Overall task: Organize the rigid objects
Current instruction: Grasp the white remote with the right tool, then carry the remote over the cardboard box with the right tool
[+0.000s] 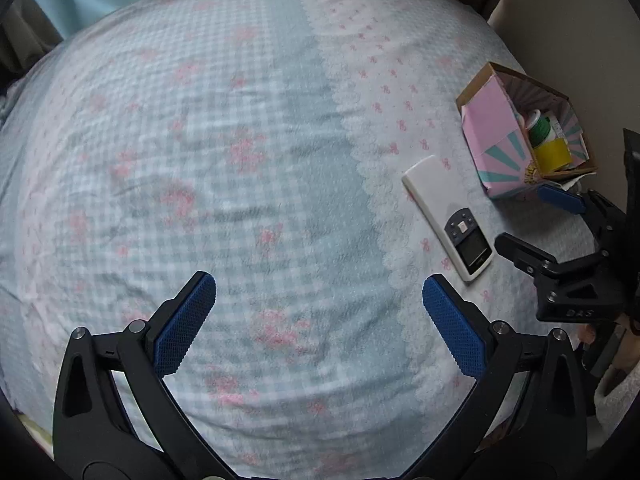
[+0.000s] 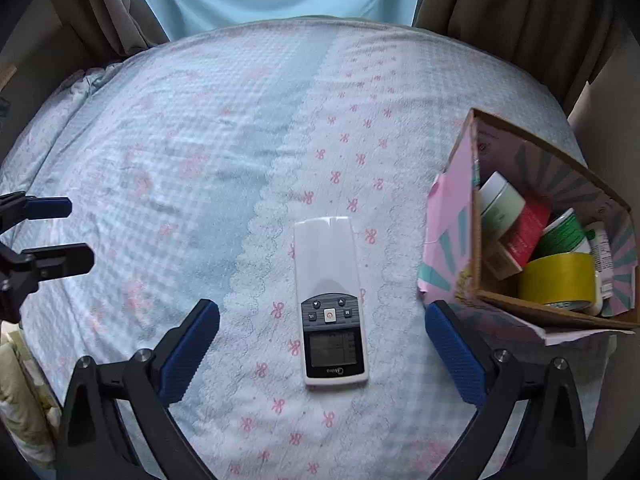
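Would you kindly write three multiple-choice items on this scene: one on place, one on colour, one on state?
1. Where does the remote control lie?
A. in the box
B. on the bedspread
C. between closed fingers

2. What colour is the tape roll in the cardboard box?
A. yellow
B. black
C. orange

3. How is the right gripper?
A. shut on the remote
B. shut, empty
C. open

Answers: 1 B, it rests flat on the bedspread beside the box. 2 A, its band shows yellow. 3 C, its fingers stand apart, touching nothing.
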Demonstrator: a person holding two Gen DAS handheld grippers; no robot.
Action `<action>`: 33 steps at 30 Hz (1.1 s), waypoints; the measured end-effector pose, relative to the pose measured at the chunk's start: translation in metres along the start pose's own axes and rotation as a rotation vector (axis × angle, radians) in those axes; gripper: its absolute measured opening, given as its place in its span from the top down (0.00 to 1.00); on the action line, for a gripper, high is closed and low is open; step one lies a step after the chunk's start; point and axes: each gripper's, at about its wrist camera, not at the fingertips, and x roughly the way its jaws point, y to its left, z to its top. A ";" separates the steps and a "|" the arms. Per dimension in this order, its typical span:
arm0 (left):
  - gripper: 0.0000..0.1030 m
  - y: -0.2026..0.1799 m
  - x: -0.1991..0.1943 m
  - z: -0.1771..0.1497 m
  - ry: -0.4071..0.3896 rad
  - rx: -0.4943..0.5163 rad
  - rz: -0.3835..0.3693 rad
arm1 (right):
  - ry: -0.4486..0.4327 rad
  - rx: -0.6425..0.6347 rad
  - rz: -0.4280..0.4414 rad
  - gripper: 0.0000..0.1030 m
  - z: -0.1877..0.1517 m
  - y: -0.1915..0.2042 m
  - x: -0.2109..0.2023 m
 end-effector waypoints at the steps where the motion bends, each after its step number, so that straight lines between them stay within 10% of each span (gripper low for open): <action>1: 0.00 0.005 0.007 -0.005 0.000 -0.010 -0.007 | 0.003 0.002 -0.003 0.06 -0.001 0.001 0.012; 14: 0.00 0.032 0.076 -0.034 0.071 -0.117 -0.096 | -0.001 -0.057 -0.061 0.47 -0.006 -0.004 0.100; 33: 0.00 0.018 0.029 0.005 0.009 -0.095 -0.072 | -0.036 0.085 0.025 0.48 0.021 -0.016 0.036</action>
